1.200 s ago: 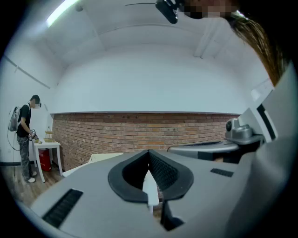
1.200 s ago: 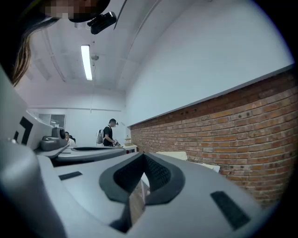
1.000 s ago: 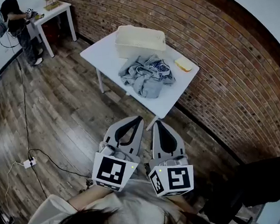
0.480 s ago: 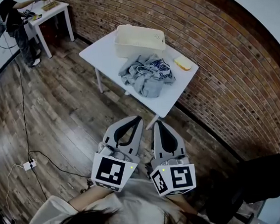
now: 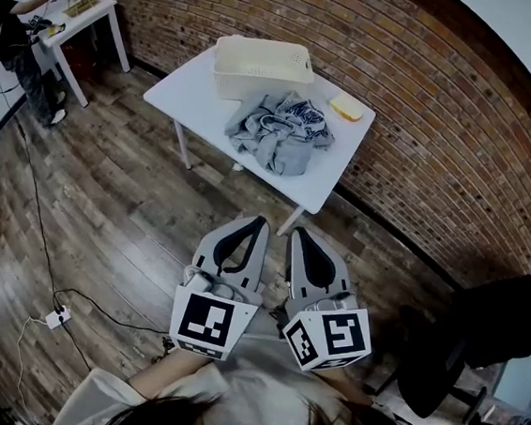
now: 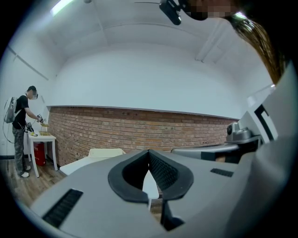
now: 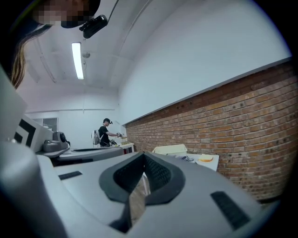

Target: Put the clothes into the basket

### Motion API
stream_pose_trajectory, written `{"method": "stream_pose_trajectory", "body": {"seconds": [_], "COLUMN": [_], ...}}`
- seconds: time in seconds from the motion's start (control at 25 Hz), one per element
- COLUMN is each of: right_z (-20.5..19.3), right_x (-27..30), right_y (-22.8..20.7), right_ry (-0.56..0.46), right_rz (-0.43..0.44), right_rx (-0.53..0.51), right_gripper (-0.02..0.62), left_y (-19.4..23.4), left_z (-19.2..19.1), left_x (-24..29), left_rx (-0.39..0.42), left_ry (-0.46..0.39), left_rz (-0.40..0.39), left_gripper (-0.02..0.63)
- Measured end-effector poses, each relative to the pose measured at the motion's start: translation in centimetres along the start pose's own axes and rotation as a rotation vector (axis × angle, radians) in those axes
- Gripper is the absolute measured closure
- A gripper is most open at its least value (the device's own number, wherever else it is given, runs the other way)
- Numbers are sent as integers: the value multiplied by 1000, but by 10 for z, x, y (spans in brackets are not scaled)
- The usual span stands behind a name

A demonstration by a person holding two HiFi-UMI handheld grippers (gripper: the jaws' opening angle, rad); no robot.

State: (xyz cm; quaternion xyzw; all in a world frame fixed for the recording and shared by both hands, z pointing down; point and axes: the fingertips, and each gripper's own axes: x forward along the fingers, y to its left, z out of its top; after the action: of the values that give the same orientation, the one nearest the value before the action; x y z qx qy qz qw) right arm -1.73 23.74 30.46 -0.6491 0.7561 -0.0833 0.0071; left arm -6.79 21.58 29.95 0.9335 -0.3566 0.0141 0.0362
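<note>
No readable text or labels.

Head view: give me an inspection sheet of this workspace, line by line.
Surface: white table against the brick wall.
Job's things: grey clothes heaped on the table beside the cream basket, none seen inside.
Clutter: yellow object by the clothes.
Grippers: left gripper and right gripper shut, empty, short of the table.
Cables: black cable across the wooden floor to a white power strip.
Surroundings: another person at a small table; black chair.
</note>
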Motion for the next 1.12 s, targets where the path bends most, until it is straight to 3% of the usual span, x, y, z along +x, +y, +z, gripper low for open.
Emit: {"method": "stream_pose_trajectory", "body": {"seconds": [0.64, 1.12], "right_z": [6, 8], "right_x": [18, 60], "right_y": [5, -28], "right_ry": [-14, -4], "right_rz": [4, 18], "right_rx": [-32, -33], "right_gripper": [589, 589], "left_y": [16, 31], "left_z": [1, -4], "left_x": [5, 53], "left_rx": [-6, -20], "left_ry": [-25, -9], "left_rz": [-5, 0], "left_gripper": [598, 598]}}
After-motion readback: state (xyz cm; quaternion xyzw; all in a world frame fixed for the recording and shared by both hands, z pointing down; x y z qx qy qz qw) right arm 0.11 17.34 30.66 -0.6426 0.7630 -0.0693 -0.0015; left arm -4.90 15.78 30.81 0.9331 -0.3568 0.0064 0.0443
